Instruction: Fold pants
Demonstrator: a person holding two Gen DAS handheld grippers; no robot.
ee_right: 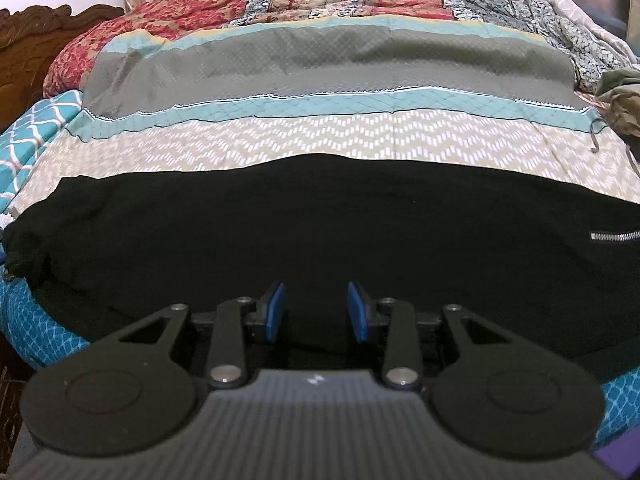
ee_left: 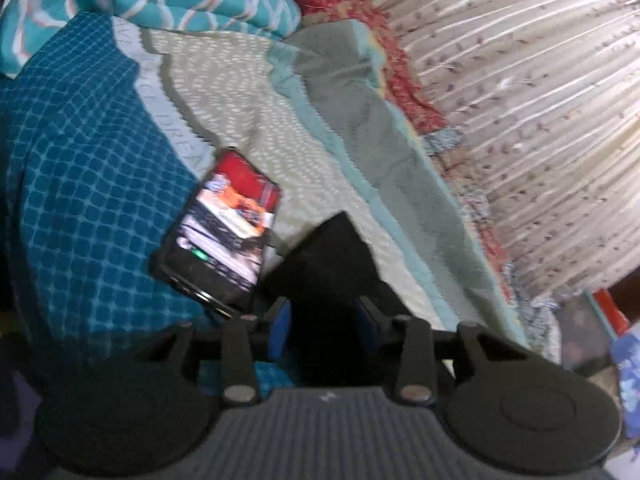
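Judging from the left wrist view, the fold had barely begun: the left gripper (ee_left: 324, 322) hung over one end of the black pants (ee_left: 328, 256), its blue pads (ee_left: 279, 330) parted with dark cloth showing in the gap, though whether they pinched that cloth could not be told. A lit phone (ee_left: 224, 228) lay at ten o'clock from the claw, just beside the pants' end, on the patterned bedspread (ee_left: 248, 92). Writing ran along the spread's pale band at about ten o'clock; only letters like "DREA" could be made out, the rest too blurred. In the right wrist view, the pants (ee_right: 320, 220) lay spread flat across the bed from nine to three o'clock, a pocket zipper (ee_right: 614, 236) at three o'clock. The right gripper (ee_right: 316, 312) sat low at six o'clock over the near edge, pads apart, with black cloth seen between them and no visible pinch. No brand or label showed here. The next move probably called for both claws to close on the near edge and carry it over to the far one.
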